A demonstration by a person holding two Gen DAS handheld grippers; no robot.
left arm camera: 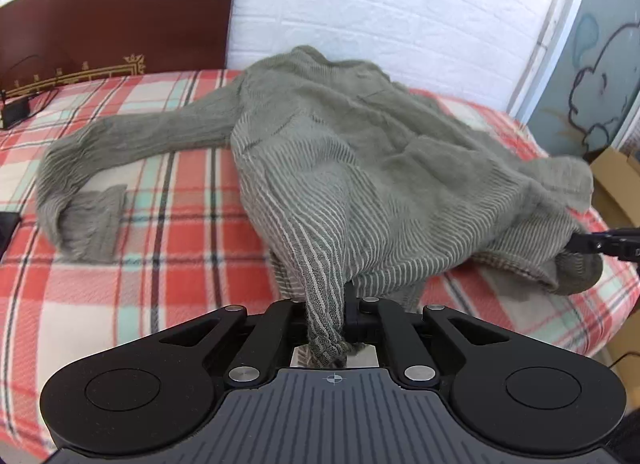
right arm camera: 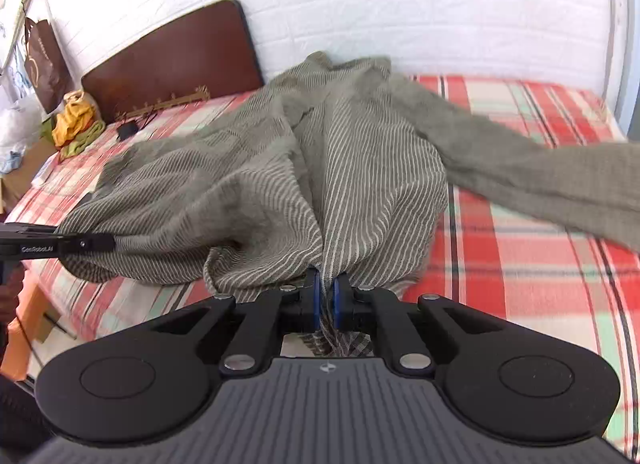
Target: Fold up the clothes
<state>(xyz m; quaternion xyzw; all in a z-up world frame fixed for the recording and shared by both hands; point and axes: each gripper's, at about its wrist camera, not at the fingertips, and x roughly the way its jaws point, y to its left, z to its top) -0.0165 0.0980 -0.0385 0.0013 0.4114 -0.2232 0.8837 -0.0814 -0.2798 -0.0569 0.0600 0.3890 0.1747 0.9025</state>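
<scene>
Two black hand-held grippers clamp the near hem of a grey-green ribbed knit sweater (left arm camera: 360,168): the left gripper (left arm camera: 326,320) pinches a bunched fold tight, and the right gripper (right arm camera: 326,296) squeezes cloth between its blue pads, probably so the hem can be pulled taut for folding. Beyond them the sweater lies rumpled across the red plaid bedspread (left arm camera: 160,264), sleeves trailing outward, toward the dark brown headboard (left arm camera: 120,16).

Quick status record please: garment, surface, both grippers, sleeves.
garment: grey-green ribbed sweater, bunched, hem end lifted
surface: plaid blanket on the bed
left gripper: shut on a pinch of the sweater hem
right gripper: shut on the hem too
sleeves: one sleeve spread out flat; other sleeve stretched out, blurred
</scene>
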